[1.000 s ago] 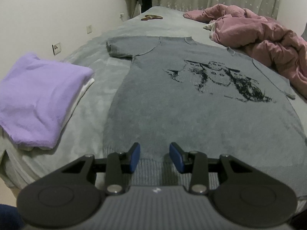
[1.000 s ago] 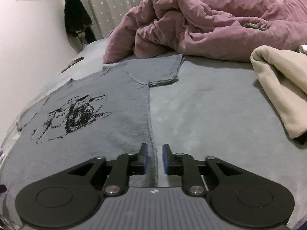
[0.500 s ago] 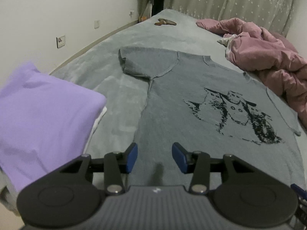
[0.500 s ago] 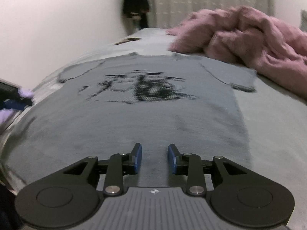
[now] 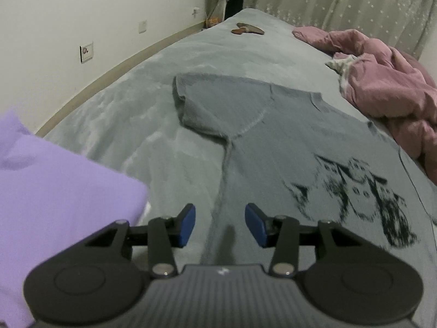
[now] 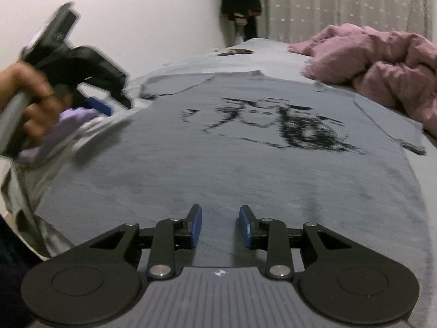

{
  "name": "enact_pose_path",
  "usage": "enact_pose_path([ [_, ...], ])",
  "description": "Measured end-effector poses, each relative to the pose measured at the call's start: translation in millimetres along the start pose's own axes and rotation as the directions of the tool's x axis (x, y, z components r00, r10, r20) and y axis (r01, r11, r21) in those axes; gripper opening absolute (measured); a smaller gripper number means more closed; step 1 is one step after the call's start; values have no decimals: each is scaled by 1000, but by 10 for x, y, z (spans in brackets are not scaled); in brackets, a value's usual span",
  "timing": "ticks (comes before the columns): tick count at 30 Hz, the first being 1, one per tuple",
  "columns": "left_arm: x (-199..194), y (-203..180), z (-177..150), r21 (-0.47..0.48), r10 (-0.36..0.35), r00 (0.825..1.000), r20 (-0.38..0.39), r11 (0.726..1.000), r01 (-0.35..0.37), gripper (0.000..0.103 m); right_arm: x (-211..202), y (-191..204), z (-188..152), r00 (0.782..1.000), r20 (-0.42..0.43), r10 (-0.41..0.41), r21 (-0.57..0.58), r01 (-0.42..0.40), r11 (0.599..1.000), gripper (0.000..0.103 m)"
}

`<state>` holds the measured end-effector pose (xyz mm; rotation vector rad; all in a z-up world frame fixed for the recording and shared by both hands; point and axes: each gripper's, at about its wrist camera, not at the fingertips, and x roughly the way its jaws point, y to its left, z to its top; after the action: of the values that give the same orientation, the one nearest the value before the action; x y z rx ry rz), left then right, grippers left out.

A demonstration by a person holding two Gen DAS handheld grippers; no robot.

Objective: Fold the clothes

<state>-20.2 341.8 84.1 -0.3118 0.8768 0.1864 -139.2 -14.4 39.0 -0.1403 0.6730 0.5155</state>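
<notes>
The grey sweater (image 5: 273, 164) lay flat on my bed (image 5: 164, 87), printed side up, between the folded purple garment (image 5: 54, 191) and the pink duvet (image 5: 387, 90). My left gripper (image 5: 220, 225) hovered over its side seam, jaws apart and empty. My right gripper (image 6: 220, 227) hung above the hem, also parted, gripping nothing.
</notes>
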Motion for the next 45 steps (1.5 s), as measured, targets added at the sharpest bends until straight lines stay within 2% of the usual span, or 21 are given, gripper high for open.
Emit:
enact_pose_path([
  [7,305,296,449,-115,-26,1000,3,993,26,44,40,412,-19,997,6,75,-64,-75,995,30],
  [12,597,484,713,-200,-107,994,-8,974,103,47,1,666,-28,989,21,145,-109,-142,984,30],
  [16,812,548,856,-223,-89,996,-9,971,85,47,-68,835,-68,984,27,178,-143,-172,975,31],
  [25,1116,505,1106,-171,-86,996,-1,982,85,49,-67,987,-107,978,19,208,-166,-202,965,31],
  [34,1301,662,1283,-196,-117,993,5,974,115,51,-63,971,-77,957,50,285,-120,-278,953,31],
  [38,1366,663,1324,-187,-121,993,3,975,120,54,-97,1044,-91,945,45,323,-145,-314,938,31],
  [45,1410,673,1366,-183,-128,992,11,975,128,56,-109,1093,-180,942,26,335,-150,-328,933,31],
])
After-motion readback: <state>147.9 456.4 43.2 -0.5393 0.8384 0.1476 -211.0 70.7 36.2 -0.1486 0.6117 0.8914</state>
